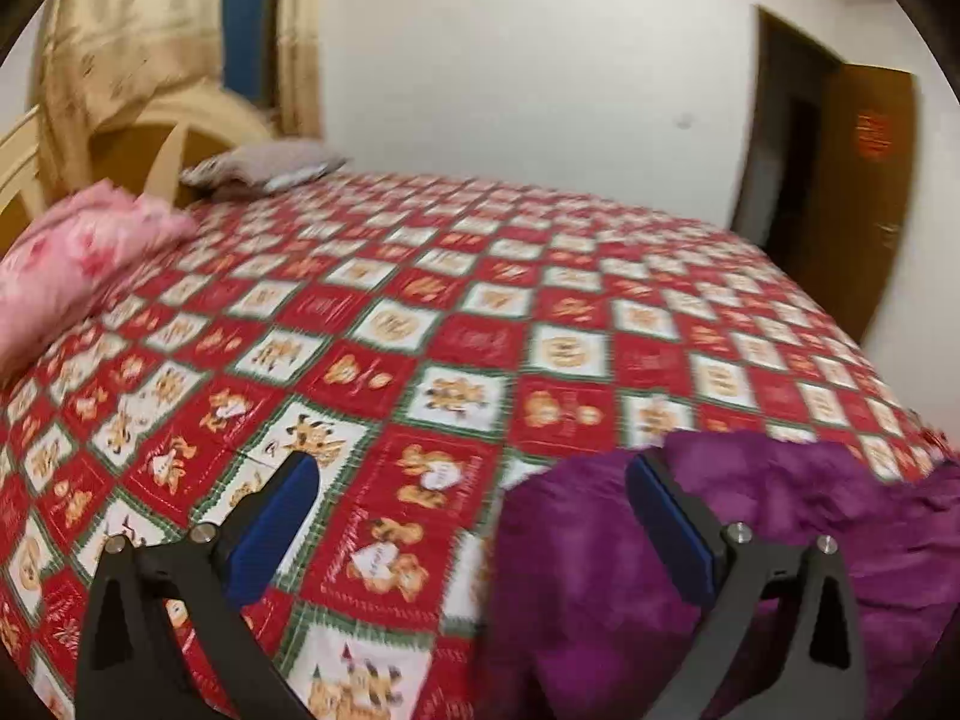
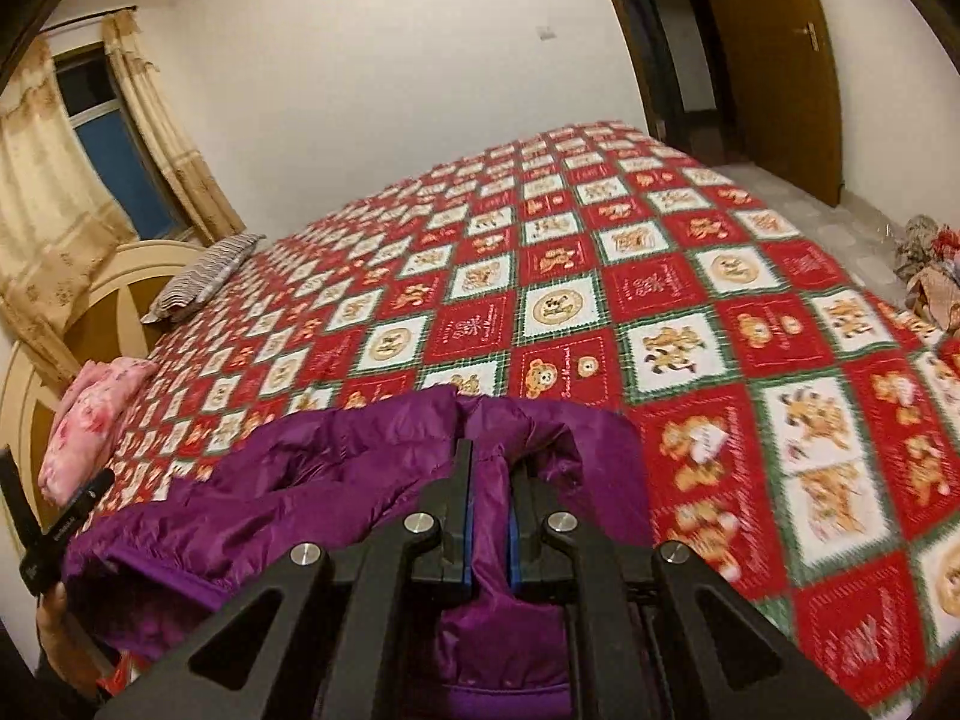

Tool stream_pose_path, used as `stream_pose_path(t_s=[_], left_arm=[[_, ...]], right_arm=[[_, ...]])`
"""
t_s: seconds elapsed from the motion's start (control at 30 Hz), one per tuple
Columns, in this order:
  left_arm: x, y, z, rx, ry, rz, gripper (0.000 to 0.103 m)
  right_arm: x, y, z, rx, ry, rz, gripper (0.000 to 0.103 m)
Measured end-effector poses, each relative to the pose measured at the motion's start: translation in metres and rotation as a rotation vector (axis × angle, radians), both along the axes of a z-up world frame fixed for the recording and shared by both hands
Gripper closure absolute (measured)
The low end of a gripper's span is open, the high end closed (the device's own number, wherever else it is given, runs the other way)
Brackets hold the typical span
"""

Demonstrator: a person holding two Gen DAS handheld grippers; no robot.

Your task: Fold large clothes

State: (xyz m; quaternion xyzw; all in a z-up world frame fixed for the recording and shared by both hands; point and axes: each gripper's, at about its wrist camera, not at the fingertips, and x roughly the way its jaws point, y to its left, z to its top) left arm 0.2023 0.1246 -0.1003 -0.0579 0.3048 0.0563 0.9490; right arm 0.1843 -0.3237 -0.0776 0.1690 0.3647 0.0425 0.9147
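Observation:
A purple padded jacket (image 2: 336, 498) lies bunched on the near edge of the bed. In the right wrist view my right gripper (image 2: 491, 468) is shut on a fold of the jacket, with purple fabric pinched between its blue pads. In the left wrist view the jacket (image 1: 810, 516) fills the lower right. My left gripper (image 1: 474, 474) stands wide open over the bedspread at the jacket's left edge. Its right finger (image 1: 666, 516) sits against the purple fabric, and nothing is gripped between the jaws. The left gripper's body (image 2: 48, 528) shows at the far left of the right wrist view.
The bed wears a red, white and green checked bedspread (image 1: 456, 324). A pink folded quilt (image 1: 78, 264) and a grey striped pillow (image 1: 264, 168) lie by the cream headboard (image 2: 114, 294). A brown door (image 2: 774, 60) stands open at the right, with a cloth heap (image 2: 930, 264) on the floor.

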Motion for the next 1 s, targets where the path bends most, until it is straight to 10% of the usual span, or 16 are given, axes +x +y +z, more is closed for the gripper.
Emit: stream_pose_path(t_s=[0.2,0.4,0.57,0.83,1.0], left_arm=[[0.027,0.019,0.004,0.029,-0.007,0.097,0.0],[0.01,0.024,0.023,0.065,-0.072,0.191,0.0],[-0.001,-0.025,0.021,0.083,-0.098,0.09,0.0],[0.036,-0.107,-0.022,0.313,-0.021,-0.043,0.0],[0.066,-0.099,-0.051,0.269,0.087,-0.02,0.0]], right_arm=[[0.041,-0.013,-0.004,0.003,0.007,-0.054,0.036],[0.025,-0.004,0.015,-0.126,-0.076,-0.125,0.035],[0.011,0.055,0.006,-0.186,-0.103,0.031,0.035],[0.039,0.102,-0.052,-0.285,0.021,0.109,0.035],[0.038,0.083,-0.071,-0.25,0.052,0.054,0.035]])
